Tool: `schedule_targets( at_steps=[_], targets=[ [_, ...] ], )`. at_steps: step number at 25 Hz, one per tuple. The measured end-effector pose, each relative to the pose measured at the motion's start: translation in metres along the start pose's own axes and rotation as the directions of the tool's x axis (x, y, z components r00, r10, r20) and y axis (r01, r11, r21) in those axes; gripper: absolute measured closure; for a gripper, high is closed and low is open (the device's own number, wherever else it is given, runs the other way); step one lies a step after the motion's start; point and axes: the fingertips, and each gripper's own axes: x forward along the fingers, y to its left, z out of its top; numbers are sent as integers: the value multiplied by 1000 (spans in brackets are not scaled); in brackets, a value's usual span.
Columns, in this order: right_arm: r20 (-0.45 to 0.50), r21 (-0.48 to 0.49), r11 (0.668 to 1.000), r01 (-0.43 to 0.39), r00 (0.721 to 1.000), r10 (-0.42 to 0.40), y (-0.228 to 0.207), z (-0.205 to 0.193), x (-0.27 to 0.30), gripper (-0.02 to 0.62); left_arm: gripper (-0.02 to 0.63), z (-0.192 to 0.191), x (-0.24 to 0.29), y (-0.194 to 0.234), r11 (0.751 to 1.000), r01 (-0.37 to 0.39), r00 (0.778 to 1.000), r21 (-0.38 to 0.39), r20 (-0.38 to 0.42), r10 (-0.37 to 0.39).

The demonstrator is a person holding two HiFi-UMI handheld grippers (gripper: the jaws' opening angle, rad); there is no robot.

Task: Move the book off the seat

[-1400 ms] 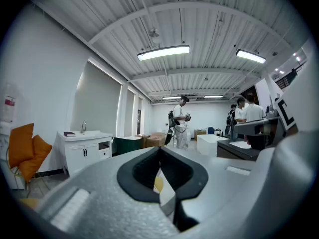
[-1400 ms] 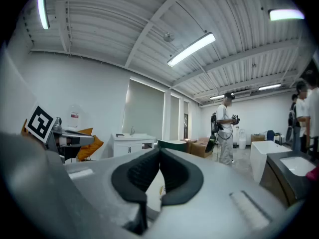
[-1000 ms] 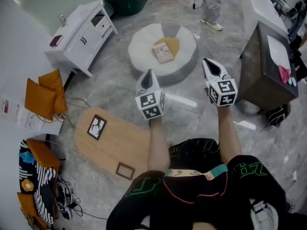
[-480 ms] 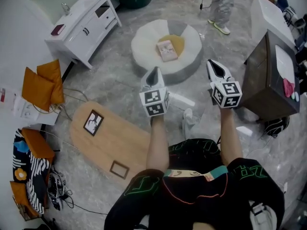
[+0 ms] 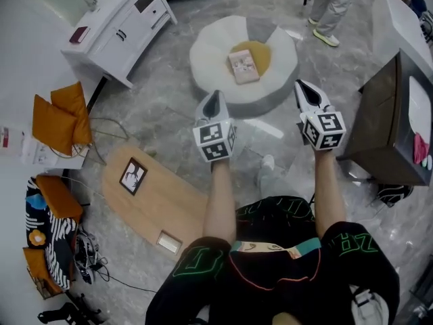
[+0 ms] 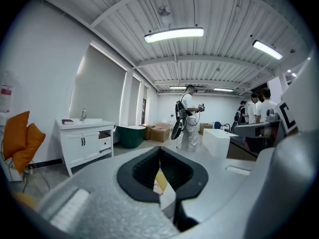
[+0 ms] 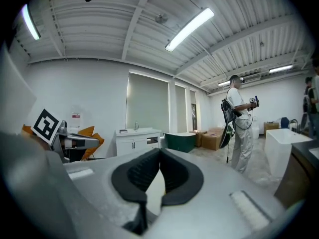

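Note:
A pale pink book (image 5: 243,66) lies on a yellow cushion (image 5: 260,54) in the middle of a round white seat (image 5: 213,53) on the floor ahead of me. My left gripper (image 5: 214,102) is held level short of the seat's near rim, shut and empty. My right gripper (image 5: 304,90) hovers to the right of the seat, also shut with nothing in it. In the left gripper view the jaws (image 6: 160,148) meet at their tips, with a sliver of the seat showing through the gap below. The right gripper view shows its jaws (image 7: 160,150) closed the same way.
A white cabinet (image 5: 118,29) stands at the back left. A wooden board (image 5: 149,195) with a picture frame lies on the floor to my left. A dark table (image 5: 385,127) is at the right. Another person (image 5: 331,5) stands beyond the seat. Orange cushions (image 5: 57,117) sit far left.
I have stepped closer to the seat; it and the book now lie nearer to both grippers. Both grippers stay shut and level.

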Motion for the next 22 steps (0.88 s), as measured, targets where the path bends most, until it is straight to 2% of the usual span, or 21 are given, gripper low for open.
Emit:
schedule_targets(
  at_steps=[7,12,19,22],
  targets=[
    [-25,42,999,-25,999,26,-54,-10,84,592,594,12,95,3,1000,-11,999,21,-31,11],
    [-24,54,998,-28,999,29,-99,-2,126,592,594,24,154,-9,1000,-14,999,24,-32,14],
    [-9,52,996,-67,998,68,-121,12,177,592,594,44,206,-11,999,-14,1000,52,-26,15],
    [-5,66,995,-78,997,78,-127,17,197,592,594,49,221,-6,999,-27,999,42,-27,28]
  ],
)
